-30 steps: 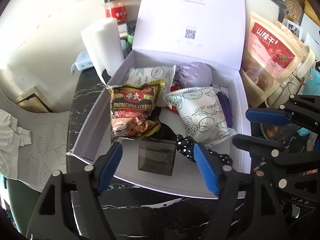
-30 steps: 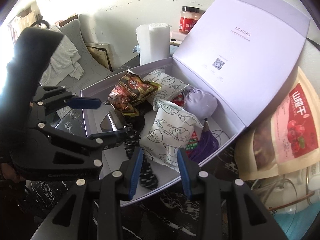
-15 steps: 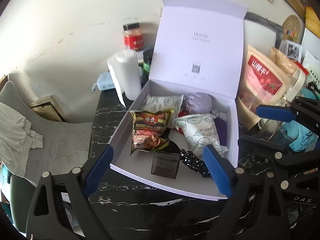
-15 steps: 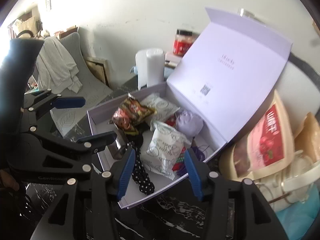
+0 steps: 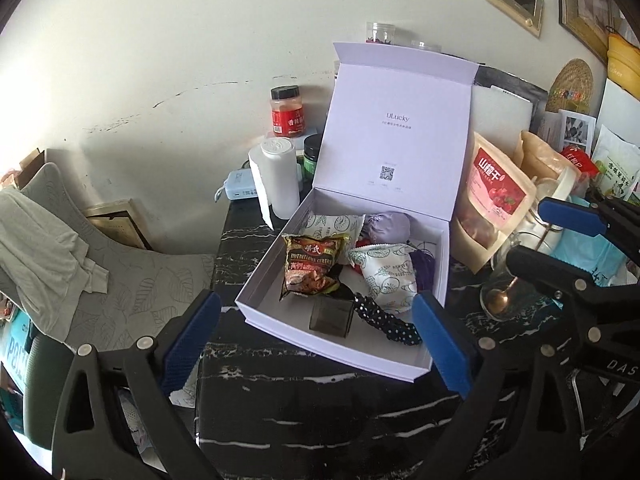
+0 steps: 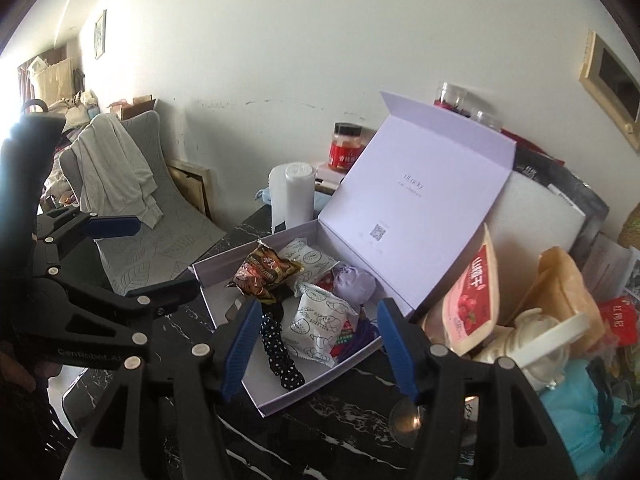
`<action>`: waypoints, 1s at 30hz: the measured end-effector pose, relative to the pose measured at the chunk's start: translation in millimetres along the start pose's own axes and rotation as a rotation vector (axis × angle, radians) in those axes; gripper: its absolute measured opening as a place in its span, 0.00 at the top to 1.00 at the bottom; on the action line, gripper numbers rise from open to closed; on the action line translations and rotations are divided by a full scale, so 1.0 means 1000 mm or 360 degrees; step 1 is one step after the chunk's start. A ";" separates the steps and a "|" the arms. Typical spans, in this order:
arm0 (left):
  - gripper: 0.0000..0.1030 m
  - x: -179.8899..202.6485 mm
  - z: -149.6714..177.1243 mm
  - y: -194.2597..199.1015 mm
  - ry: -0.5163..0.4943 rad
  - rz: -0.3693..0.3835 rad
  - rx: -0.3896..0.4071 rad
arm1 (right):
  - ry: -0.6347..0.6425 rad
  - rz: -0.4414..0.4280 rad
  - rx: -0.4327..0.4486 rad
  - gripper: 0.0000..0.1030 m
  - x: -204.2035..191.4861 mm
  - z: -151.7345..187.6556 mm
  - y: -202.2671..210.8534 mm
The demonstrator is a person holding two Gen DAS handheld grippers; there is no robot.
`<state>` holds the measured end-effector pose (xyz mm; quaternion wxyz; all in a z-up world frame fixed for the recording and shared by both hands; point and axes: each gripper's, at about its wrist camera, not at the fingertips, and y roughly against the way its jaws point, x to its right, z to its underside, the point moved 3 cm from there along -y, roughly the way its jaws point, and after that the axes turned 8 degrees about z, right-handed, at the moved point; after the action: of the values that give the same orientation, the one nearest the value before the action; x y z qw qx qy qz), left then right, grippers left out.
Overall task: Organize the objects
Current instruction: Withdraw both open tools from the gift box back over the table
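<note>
"ULucky" is printed on the inside of the box lid (image 5: 396, 136), with a QR code below it, toward 6 o'clock. The snack packet (image 5: 310, 264) in the box reads "NUTRITIOUS CEREAL". At 3 o'clock from the box, the red pouch (image 5: 494, 196) carries "山楂干". The left gripper (image 6: 112, 264) body reads "GenRobot.AI".
</note>
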<state>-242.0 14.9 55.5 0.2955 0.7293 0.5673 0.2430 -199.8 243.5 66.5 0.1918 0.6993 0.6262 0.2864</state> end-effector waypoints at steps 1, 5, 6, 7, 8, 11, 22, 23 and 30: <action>0.07 0.001 0.002 0.006 0.0005 -0.0004 0.0006 | 0.0000 0.0009 0.0012 0.41 0.000 0.001 0.007; 0.07 0.006 0.013 0.027 0.0024 -0.0022 0.0023 | 0.0002 0.0029 0.0046 0.41 -0.001 0.007 0.031; 0.07 0.007 0.017 0.034 0.0027 -0.0027 0.0034 | 0.0004 0.0031 0.0054 0.41 -0.002 0.009 0.036; 0.07 0.009 0.021 0.041 0.0029 -0.0025 0.0049 | 0.0005 0.0036 0.0063 0.41 -0.004 0.012 0.043; 0.07 0.010 0.023 0.045 0.0031 -0.0025 0.0057 | 0.0009 0.0041 0.0067 0.41 -0.005 0.014 0.048; 0.07 0.014 0.034 0.062 0.0040 -0.0037 0.0083 | 0.0017 0.0062 0.0085 0.41 -0.008 0.023 0.064; 0.07 0.030 0.077 0.110 0.0029 -0.0121 0.0140 | 0.0004 0.0092 0.0124 0.38 -0.020 0.055 0.105; 0.07 0.031 0.082 0.115 0.0039 -0.0120 0.0143 | 0.0000 0.0090 0.0127 0.38 -0.020 0.058 0.108; 0.07 0.038 0.104 0.129 0.0017 -0.0156 0.0149 | -0.0045 0.0099 0.0107 0.37 -0.021 0.080 0.118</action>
<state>-72.9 12.5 73.8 0.2697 0.7124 0.6145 0.2053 -59.3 213.9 75.6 0.1681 0.7285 0.6106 0.2610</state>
